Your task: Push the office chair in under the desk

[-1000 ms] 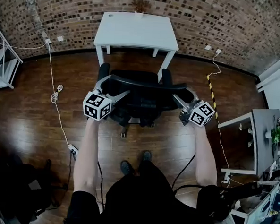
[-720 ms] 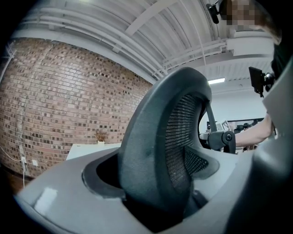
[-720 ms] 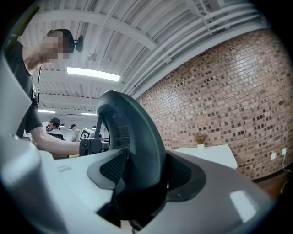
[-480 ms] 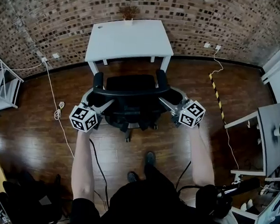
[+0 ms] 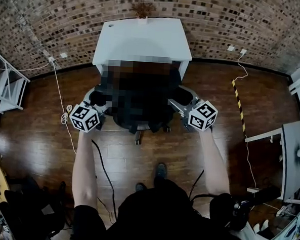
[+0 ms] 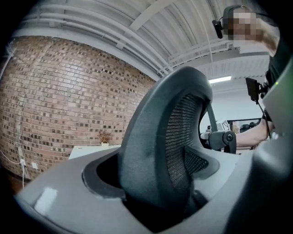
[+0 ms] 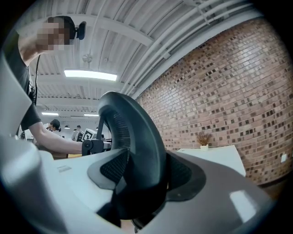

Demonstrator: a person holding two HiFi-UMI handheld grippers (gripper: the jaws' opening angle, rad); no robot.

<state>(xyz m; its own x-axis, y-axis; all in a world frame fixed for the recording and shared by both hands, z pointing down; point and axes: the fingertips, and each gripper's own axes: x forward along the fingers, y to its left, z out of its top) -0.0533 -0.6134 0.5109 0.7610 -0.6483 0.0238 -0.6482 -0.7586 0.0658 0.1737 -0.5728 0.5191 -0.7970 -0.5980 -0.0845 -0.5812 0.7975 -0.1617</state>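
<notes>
Task object: black mesh-backed office chair; in the head view a mosaic patch covers most of it.
Location: on the dark wooden floor, at the near edge of the white rectangular desk; how far under cannot be told.
Heading: seat towards the far brick wall, backrest towards the person.
Long axis: the backrest runs left to right, parallel to the desk's near edge.
Left gripper: clamped on the backrest's left edge, the rim filling the gap between both jaws.
Right gripper: clamped on the backrest's right edge in the same way.
Gripper attitude: both point level, towards the desk.
Markings: black-and-white square patterns on each gripper's cube.
Desk top: a small potted plant at the far edge.
Floor, right: a yellow-and-black striped strip.
</notes>
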